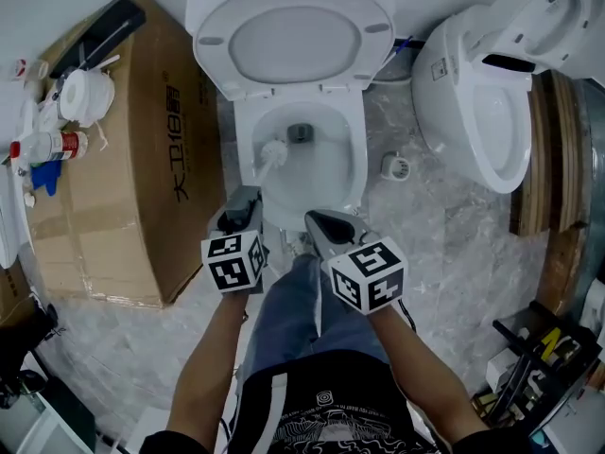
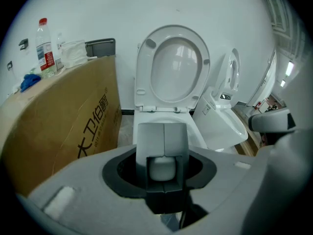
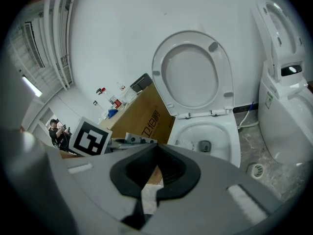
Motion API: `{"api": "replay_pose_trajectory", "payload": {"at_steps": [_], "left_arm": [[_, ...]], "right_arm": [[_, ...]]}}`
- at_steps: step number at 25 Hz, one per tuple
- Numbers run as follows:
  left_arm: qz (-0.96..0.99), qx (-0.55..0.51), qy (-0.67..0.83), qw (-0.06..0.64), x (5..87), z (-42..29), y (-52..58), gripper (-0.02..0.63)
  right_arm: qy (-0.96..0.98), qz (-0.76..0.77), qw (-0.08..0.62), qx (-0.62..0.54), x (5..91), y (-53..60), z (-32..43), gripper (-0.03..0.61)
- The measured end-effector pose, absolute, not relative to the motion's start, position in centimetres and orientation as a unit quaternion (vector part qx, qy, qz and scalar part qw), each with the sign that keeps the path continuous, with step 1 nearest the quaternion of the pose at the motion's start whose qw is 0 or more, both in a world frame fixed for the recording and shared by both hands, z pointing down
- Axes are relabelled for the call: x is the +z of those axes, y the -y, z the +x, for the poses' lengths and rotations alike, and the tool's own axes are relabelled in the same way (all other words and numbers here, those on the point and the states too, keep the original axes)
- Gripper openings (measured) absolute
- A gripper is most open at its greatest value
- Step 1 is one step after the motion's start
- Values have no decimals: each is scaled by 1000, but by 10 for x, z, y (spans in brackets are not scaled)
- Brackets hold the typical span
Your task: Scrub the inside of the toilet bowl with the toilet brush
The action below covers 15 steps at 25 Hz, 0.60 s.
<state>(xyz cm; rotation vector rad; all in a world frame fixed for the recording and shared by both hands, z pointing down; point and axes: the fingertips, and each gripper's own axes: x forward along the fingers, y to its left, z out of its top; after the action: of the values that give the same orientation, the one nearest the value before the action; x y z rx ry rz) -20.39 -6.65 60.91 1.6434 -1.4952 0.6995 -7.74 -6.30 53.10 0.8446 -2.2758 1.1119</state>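
Observation:
A white toilet (image 1: 352, 164) stands with seat and lid (image 1: 293, 36) raised against the wall. The white toilet brush (image 1: 272, 153) has its head inside the bowl at the left wall, near the drain hole (image 1: 300, 132). Its handle runs back to my left gripper (image 1: 246, 200), which is shut on the handle's end (image 2: 162, 168) just in front of the bowl's near rim. My right gripper (image 1: 319, 221) hovers beside it at the bowl's front right, shut with nothing in it. In the right gripper view the bowl (image 3: 230, 143) lies ahead of the closed right gripper (image 3: 156, 149).
A large cardboard box (image 1: 123, 159) stands left of the toilet, with bottles (image 1: 52, 146) and a paper roll (image 1: 83, 95) on top. A second white toilet (image 1: 487, 112) stands at the right, wooden boards (image 1: 544, 159) behind it. A floor drain (image 1: 397, 166) lies between the toilets.

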Motion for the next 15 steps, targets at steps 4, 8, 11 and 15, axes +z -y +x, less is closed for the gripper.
{"api": "replay_pose_trajectory", "payload": {"at_steps": [4, 8, 11, 15], "left_arm": [[651, 283, 575, 407, 612, -196, 47, 173], [664, 293, 544, 421, 618, -180, 28, 173], [672, 304, 523, 427, 622, -165, 19, 173], [684, 309, 499, 433, 628, -143, 17, 173]], "right_arm": [[826, 317, 229, 407, 533, 64, -75, -2], [822, 327, 223, 409, 533, 67, -73, -2], [820, 333, 220, 411, 533, 68, -70, -2], [815, 341, 217, 416, 535, 68, -64, -2]]}}
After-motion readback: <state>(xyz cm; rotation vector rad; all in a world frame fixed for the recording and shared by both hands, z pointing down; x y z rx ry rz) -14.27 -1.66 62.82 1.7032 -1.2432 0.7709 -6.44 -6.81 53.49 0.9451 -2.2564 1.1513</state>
